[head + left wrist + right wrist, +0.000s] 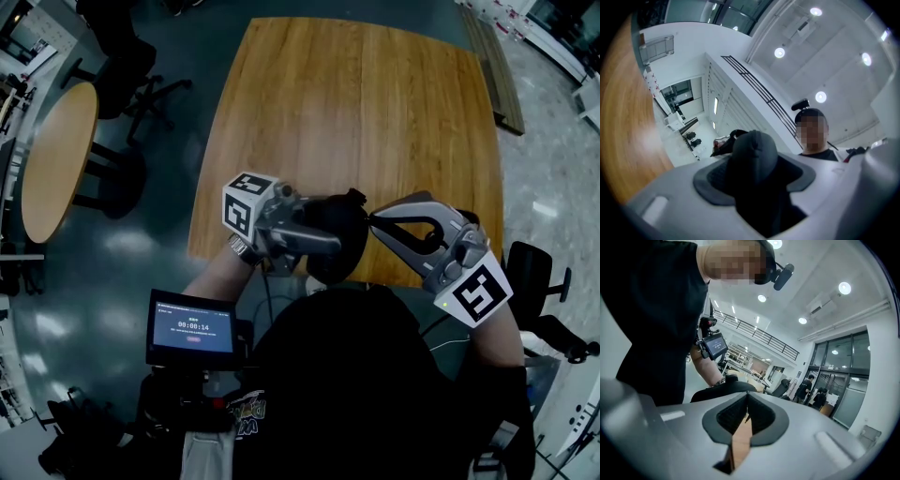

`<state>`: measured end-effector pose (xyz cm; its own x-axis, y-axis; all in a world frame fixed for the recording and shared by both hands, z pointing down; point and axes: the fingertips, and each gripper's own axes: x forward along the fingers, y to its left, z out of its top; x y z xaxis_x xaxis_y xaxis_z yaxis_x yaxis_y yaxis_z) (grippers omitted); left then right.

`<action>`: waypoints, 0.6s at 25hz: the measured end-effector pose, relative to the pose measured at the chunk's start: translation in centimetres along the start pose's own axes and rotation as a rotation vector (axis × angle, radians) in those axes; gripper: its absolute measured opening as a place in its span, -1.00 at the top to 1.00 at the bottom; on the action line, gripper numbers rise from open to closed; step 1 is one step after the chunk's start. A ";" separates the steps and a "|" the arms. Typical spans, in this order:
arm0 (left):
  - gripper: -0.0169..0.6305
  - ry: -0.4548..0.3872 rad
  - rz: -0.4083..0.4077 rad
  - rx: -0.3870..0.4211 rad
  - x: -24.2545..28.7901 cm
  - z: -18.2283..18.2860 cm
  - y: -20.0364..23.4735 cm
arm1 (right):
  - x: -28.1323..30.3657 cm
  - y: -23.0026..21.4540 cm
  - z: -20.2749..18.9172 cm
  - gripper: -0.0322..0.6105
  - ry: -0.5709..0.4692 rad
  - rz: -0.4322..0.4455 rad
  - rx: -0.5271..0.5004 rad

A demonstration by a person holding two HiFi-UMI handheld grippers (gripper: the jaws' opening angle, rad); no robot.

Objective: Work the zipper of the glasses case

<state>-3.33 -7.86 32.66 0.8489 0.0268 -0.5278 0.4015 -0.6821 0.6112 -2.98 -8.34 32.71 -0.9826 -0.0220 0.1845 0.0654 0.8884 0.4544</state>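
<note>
Left hand-held gripper [323,239] is clamped wide on the black fabric glasses case [337,239]. In the left gripper view, the left hand-held gripper [757,176] has a pad against each side of the case [754,150], which sticks out past the jaw tips.

The case is held in the air over the middle of the near edge of the wooden bench [347,103], not resting on it.

Right hand-held gripper [375,219] has its jaws together. Its own view shows the right hand-held gripper [747,401] with the pads meeting at the tips and only bench wood [740,441] in the gap below them. I can't see a zipper pull pinched there; a thin tab could be hidden at the tips.

Key relation:
- The case [722,387] sits straight ahead of the right jaw tips, which are at or touching its right-hand end.
- The two grippers face each other along the near edge with the case between them.
- The case's long axis looks to run roughly from the far edge to the near edge, across that line. The dark shape makes this a loose read.

My read: the left hand is the anchor, and the right hand is the one placed to work the zipper. Any pull has to follow the case's rim, not go straight away from the left hand, or the case will twist in the clamp.
</note>
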 end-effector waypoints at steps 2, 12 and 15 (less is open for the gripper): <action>0.13 -0.010 0.000 0.011 -0.2 0.0 0.1 | 0.1 0.0 -0.1 0.88 0.012 -0.009 -0.023; 0.13 -0.051 -0.014 0.055 -0.4 0.5 -0.1 | -0.2 -0.1 0.5 0.89 0.063 -0.019 -0.163; 0.12 0.016 0.019 0.050 -0.4 -0.3 0.3 | -0.4 0.2 0.1 0.89 0.058 -0.003 -0.122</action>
<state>-3.49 -7.86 33.21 0.8618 0.0243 -0.5067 0.3678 -0.7179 0.5910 -2.59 -8.13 32.65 -0.9714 -0.0538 0.2314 0.0870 0.8258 0.5572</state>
